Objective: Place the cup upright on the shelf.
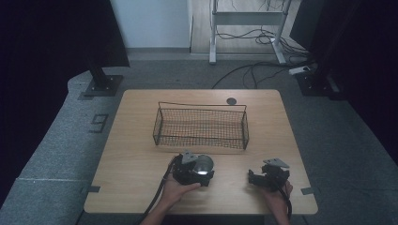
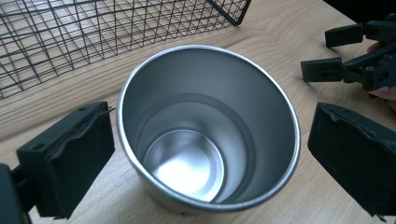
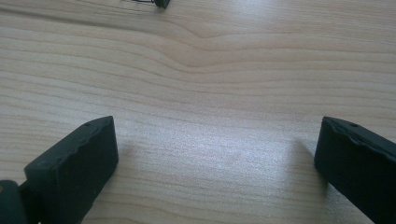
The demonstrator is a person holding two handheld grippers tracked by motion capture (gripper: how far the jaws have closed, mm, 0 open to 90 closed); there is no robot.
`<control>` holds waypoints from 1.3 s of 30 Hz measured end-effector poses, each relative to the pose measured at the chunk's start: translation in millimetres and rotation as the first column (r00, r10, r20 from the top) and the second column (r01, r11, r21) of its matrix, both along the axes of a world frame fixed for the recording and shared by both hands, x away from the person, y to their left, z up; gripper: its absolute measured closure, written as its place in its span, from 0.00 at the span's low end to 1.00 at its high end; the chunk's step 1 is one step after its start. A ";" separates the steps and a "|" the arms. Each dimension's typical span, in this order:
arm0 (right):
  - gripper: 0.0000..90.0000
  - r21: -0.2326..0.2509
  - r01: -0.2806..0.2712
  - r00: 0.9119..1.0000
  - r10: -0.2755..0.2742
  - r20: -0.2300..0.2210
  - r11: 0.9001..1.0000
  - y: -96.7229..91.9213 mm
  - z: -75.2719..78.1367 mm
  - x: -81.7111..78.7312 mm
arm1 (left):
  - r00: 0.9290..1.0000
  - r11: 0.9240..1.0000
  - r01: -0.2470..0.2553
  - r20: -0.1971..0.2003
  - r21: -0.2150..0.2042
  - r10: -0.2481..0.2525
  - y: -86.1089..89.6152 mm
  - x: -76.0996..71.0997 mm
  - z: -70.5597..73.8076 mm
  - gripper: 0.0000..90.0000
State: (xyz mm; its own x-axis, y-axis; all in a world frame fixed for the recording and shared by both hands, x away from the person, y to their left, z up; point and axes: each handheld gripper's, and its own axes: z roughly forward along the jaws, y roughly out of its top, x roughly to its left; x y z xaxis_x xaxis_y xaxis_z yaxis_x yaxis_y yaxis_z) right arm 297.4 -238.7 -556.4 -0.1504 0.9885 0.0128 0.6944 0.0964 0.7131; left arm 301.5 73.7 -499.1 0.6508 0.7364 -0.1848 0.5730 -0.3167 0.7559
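My left gripper (image 2: 205, 154) stands apart around the shiny round steel cup (image 2: 208, 128), upright at lower centre of the high view, pads not touching it. The black wire mesh basket (image 1: 201, 125) lies just above, open-topped. My right gripper (image 1: 256, 177) stands apart, holding nothing, on bare wooden surface (image 3: 196, 84)
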 end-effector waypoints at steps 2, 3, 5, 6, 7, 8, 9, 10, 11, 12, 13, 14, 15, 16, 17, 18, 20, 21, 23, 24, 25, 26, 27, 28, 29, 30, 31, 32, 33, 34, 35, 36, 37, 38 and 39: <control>0.00 0.000 0.000 1.000 0.000 0.000 1.000 0.0 0.0 0.0 | 1.000 1.000 -0.001 -0.001 -0.002 0.001 -2.0 1.2 -1.3 0.01; 0.00 0.000 0.000 1.000 0.000 0.000 1.000 0.0 0.0 0.0 | 1.000 1.000 -0.001 0.000 0.003 0.001 -3.1 2.3 -2.4 0.01; 0.00 0.000 0.000 1.000 0.000 0.000 1.000 0.0 0.0 0.0 | 1.000 1.000 0.000 0.004 0.009 0.000 -4.9 3.5 -4.1 0.02; 0.00 0.000 0.000 1.000 0.000 0.000 1.000 0.0 0.0 0.0 | 1.000 1.000 0.000 0.004 0.009 0.000 -4.9 3.5 -4.1 0.04; 0.00 0.000 0.000 1.000 0.000 0.000 1.000 0.0 0.0 0.0 | 1.000 1.000 -0.002 0.014 0.012 0.002 -5.4 3.3 -4.8 0.04; 0.00 0.000 0.000 1.000 0.000 0.000 1.000 0.0 0.0 0.0 | 1.000 1.000 -0.003 0.020 0.020 0.002 -5.6 3.4 -5.2 0.06; 0.00 0.000 0.000 1.000 0.000 0.000 1.000 0.0 0.0 0.0 | 1.000 1.000 -0.004 0.022 0.022 0.003 -5.8 3.7 -5.7 0.08; 0.00 0.000 0.000 1.000 0.000 0.000 1.000 0.0 0.0 0.0 | 1.000 1.000 -0.008 0.022 0.020 0.007 -6.2 4.1 -6.3 0.09; 0.00 0.001 0.000 1.000 0.000 0.001 1.000 0.0 -0.1 0.0 | 1.000 1.000 -0.008 0.021 0.020 0.008 -6.4 4.9 -7.2 0.11; 0.00 0.000 0.000 1.000 0.000 0.000 1.000 0.0 0.0 0.0 | 1.000 1.000 -0.006 0.018 0.017 0.005 -6.6 5.3 -7.8 0.12; 0.00 0.000 0.000 1.000 0.000 0.000 1.000 0.0 0.0 0.0 | 1.000 1.000 -0.004 0.017 0.011 0.003 -7.0 5.6 -8.4 0.13; 0.00 0.000 0.000 1.000 0.000 0.000 1.000 0.0 0.0 0.0 | 1.000 1.000 -0.002 0.027 0.014 0.002 -7.8 5.5 -9.0 0.14; 0.00 0.000 0.000 1.000 0.000 0.000 1.000 0.0 0.0 0.0 | 1.000 1.000 -0.002 0.030 0.013 0.001 -7.9 5.5 -9.1 0.14; 0.00 0.000 0.000 1.000 0.000 0.000 1.000 0.0 0.0 0.0 | 0.999 1.000 0.001 0.032 0.013 -0.002 -7.5 5.7 -9.2 0.14; 0.00 0.000 0.000 1.000 0.000 0.000 1.000 0.0 0.0 0.0 | 0.999 1.000 0.004 0.035 0.012 -0.004 -7.3 5.7 -9.5 0.14; 0.00 0.000 0.000 1.000 0.000 0.000 1.000 0.0 0.0 0.0 | 0.999 1.000 0.007 0.042 0.012 -0.007 -7.0 5.4 -9.7 0.14; 0.00 0.000 0.000 1.000 0.000 0.000 1.000 0.0 0.0 0.0 | 0.999 1.000 0.009 0.053 0.016 -0.010 -6.8 4.4 -9.7 0.15; 0.00 0.000 0.000 1.000 0.000 0.000 1.000 0.0 0.0 0.0 | 0.998 1.000 0.008 0.060 0.017 -0.009 -6.8 3.9 -9.4 0.15; 0.00 0.000 0.000 1.000 0.000 0.000 1.000 0.0 0.0 0.0 | 0.998 1.000 0.006 0.063 0.012 -0.007 -6.0 3.7 -9.0 0.16; 0.00 0.001 0.000 1.000 0.000 0.001 1.000 0.0 -0.1 0.0 | 0.998 1.000 0.006 0.060 0.007 -0.007 -5.8 3.9 -8.9 0.16; 0.00 0.001 0.000 1.000 0.000 0.001 1.000 0.0 -0.1 0.1 | 0.998 1.000 0.009 0.059 0.004 -0.009 -5.6 4.0 -8.9 0.16; 0.00 0.001 0.000 1.000 0.000 0.001 1.000 0.0 -0.1 0.1 | 0.998 1.000 0.011 0.060 0.002 -0.011 -5.5 3.9 -8.9 0.16; 0.00 0.000 0.000 1.000 0.000 0.000 1.000 0.0 0.0 0.0 | 0.998 1.000 0.013 0.060 -0.001 -0.013 -5.3 3.8 -8.9 0.16; 0.00 0.000 0.000 1.000 0.000 0.000 1.000 0.0 0.0 0.0 | 0.998 1.000 0.015 0.062 -0.005 -0.014 -5.3 3.5 -8.8 0.16; 0.00 0.000 0.000 1.000 0.000 0.000 1.000 0.0 0.0 0.0 | 0.998 1.000 0.017 0.064 -0.008 -0.016 -5.1 3.2 -8.5 0.16; 0.00 0.000 0.000 1.000 0.000 0.000 1.000 0.0 0.0 0.0 | 0.998 1.000 0.018 0.067 -0.010 -0.018 -4.7 2.8 -7.9 0.16; 0.00 0.000 0.000 1.000 0.000 0.000 1.000 0.0 0.0 0.0 | 0.998 1.000 0.019 0.067 -0.012 -0.019 -4.4 2.4 -7.2 0.16; 0.00 0.000 0.000 1.000 0.000 0.000 1.000 0.0 0.0 0.0 | 0.998 1.000 0.019 0.065 -0.015 -0.018 -4.0 2.0 -6.5 0.16; 0.00 0.001 0.000 1.000 0.000 0.001 1.000 0.0 -0.1 0.1 | 0.998 1.000 0.021 0.064 -0.016 -0.020 -3.4 1.6 -5.5 0.16; 0.00 0.000 0.000 1.000 0.000 0.000 1.000 0.0 0.0 0.0 | 0.998 1.000 0.022 0.065 -0.019 -0.021 -2.8 1.0 -4.5 0.16; 0.00 0.000 0.000 1.000 0.000 0.000 1.000 0.0 0.0 0.0 | 0.998 0.999 0.023 0.067 -0.023 -0.022 -2.0 0.2 -3.0 0.16; 0.00 0.000 0.000 1.000 0.000 0.000 1.000 0.0 0.0 0.0 | 0.997 0.999 0.023 0.069 -0.024 -0.021 -1.4 -0.2 -2.0 0.16; 0.00 0.000 0.000 1.000 0.000 0.000 1.000 0.0 0.0 0.0 | 0.997 0.999 0.024 0.069 -0.028 -0.022 -0.1 -0.6 -0.4 0.16; 0.00 0.000 0.000 1.000 0.000 0.000 1.000 0.0 0.0 0.0 | 0.997 0.999 0.023 0.071 -0.031 -0.021 1.0 -0.9 0.9 0.16; 0.00 0.000 0.000 1.000 0.000 0.000 1.000 0.0 0.0 0.0 | 0.997 0.999 0.023 0.071 -0.035 -0.020 1.9 -1.1 2.0 0.16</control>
State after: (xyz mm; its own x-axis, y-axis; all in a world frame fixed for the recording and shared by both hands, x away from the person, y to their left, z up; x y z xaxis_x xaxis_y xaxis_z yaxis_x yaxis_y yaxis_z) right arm 297.4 -238.7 -556.3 -0.1503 0.9886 0.0128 0.6944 0.0963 0.7131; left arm 300.4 75.6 -497.0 0.6787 0.7161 -0.1633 0.5109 -0.3006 0.8053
